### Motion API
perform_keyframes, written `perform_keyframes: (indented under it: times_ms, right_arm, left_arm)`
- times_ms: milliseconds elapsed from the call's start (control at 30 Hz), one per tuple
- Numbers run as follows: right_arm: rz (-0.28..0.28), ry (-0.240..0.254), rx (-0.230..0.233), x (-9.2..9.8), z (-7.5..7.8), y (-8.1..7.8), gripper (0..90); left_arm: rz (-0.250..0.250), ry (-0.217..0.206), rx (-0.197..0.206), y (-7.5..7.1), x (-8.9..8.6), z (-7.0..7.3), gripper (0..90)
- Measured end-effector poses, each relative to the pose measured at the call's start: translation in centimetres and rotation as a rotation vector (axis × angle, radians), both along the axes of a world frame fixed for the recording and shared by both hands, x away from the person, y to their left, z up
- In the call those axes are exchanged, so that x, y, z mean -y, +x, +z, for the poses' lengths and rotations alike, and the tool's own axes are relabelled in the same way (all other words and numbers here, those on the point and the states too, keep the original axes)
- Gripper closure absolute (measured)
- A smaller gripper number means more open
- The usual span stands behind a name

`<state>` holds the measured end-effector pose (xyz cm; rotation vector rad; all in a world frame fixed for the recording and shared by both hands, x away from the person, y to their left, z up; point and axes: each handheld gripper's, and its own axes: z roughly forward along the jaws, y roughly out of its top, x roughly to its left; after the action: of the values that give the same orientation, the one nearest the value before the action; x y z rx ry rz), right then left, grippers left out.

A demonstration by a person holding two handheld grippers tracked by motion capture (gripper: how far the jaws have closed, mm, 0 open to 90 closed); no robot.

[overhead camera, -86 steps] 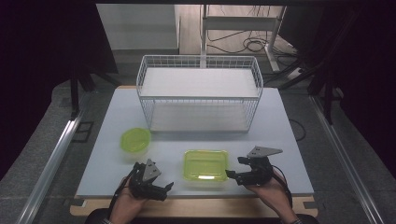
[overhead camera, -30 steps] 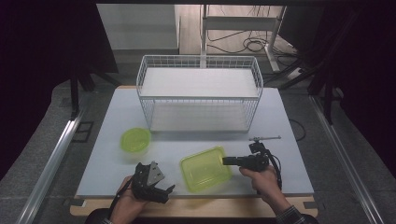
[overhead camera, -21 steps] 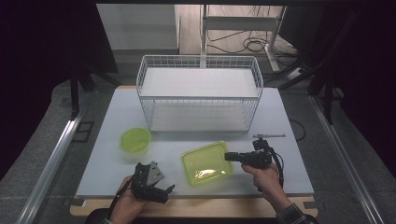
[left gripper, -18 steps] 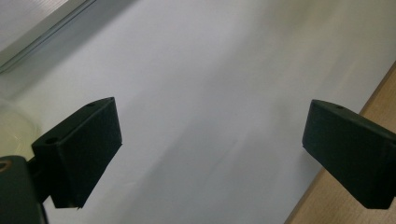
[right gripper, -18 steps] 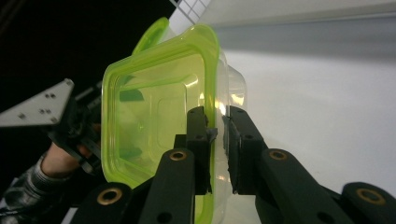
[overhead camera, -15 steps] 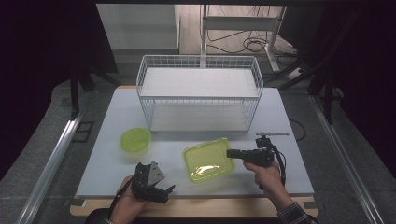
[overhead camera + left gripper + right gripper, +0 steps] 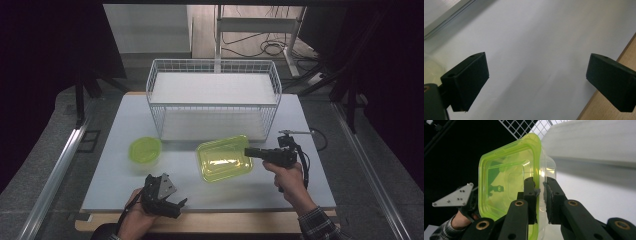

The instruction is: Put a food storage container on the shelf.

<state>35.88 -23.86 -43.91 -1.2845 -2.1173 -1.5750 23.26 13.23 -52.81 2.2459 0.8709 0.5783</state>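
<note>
Above white table (image 7: pixel 125 185), right gripper (image 7: pixel 248 152) reaches level, jaws clamping green container (image 7: pixel 223 158) rim.

The rectangular container (image 7: pixel 223 158) is a shallow tub of clear plastic with a translucent yellow-green lid and rounded corners. In the high view it hangs tilted above the white worktop (image 7: pixel 115 130), just in front of the white wire basket (image 7: pixel 213 97) and well to the right of a round container (image 7: pixel 145 150) with the same green lid. In the right gripper view (image 7: pixel 514 187) its lidded rim stands almost on edge, pinched at the near side between the black jaws of the right gripper (image 7: pixel 540 196), the green lid facing left and the clear tub bulging to the right.
</note>
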Motion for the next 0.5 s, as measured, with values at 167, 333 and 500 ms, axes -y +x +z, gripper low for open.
perform_keyframes:
  times_ms: [167, 333, 500]
  right_arm:
    - [-0.005, 0.015, 0.013, -0.2, 1.4, 0.7, 80.0]
    - [-0.018, 0.027, 0.014, -0.3, 2.2, 1.1, 80.0]
    - [-0.021, 0.043, 0.023, -0.5, 3.7, 1.7, 80.1]
  left_arm:
    - [-0.008, 0.015, 0.001, 0.0, 0.1, -0.1, 4.3]
    - [-0.014, 0.022, 0.004, 0.0, 0.1, -0.1, 4.2]
    - [-0.013, 0.011, 0.002, 0.0, 0.1, -0.1, 4.0]
